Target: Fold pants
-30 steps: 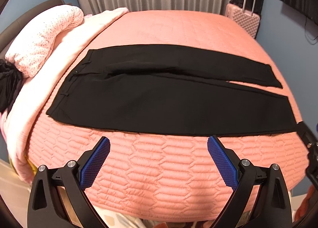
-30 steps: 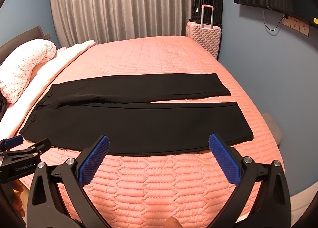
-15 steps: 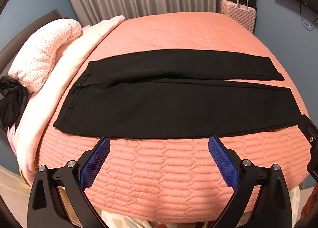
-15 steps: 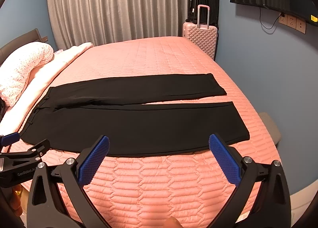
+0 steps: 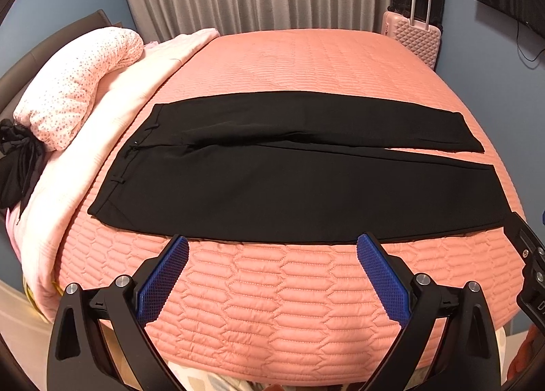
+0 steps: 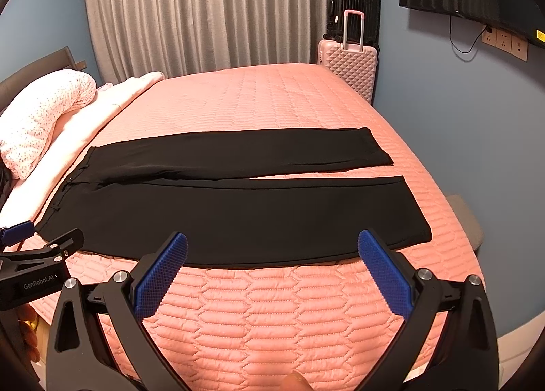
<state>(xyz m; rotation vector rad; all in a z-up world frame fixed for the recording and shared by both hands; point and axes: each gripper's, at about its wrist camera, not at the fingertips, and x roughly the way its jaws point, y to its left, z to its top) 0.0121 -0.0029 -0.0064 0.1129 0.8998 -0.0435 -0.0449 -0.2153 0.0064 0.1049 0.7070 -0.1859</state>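
Note:
Black pants [image 5: 289, 183] lie flat and unfolded across the pink quilted bed [image 5: 289, 306], waistband to the left, both legs running right, a narrow gap between the leg ends. They also show in the right wrist view [image 6: 238, 210]. My left gripper [image 5: 272, 248] is open and empty, hovering just in front of the near edge of the pants. My right gripper [image 6: 272, 246] is open and empty, also over the near edge of the pants, further toward the leg ends. The left gripper's side shows at the left edge of the right wrist view [image 6: 37, 261].
A speckled pink pillow [image 5: 78, 84] and a pale blanket [image 5: 102, 139] lie along the bed's left side, with a dark bundle of cloth [image 5: 17, 166] beside them. A pink suitcase [image 6: 347, 67] and a black one [image 6: 354, 9] stand at the far right corner. A grey curtain [image 6: 204, 9] hangs behind.
Both grippers have pulled back and risen slightly from the bed; the pants sit a little further away in both views. The pants have not moved. Both grippers stay open.

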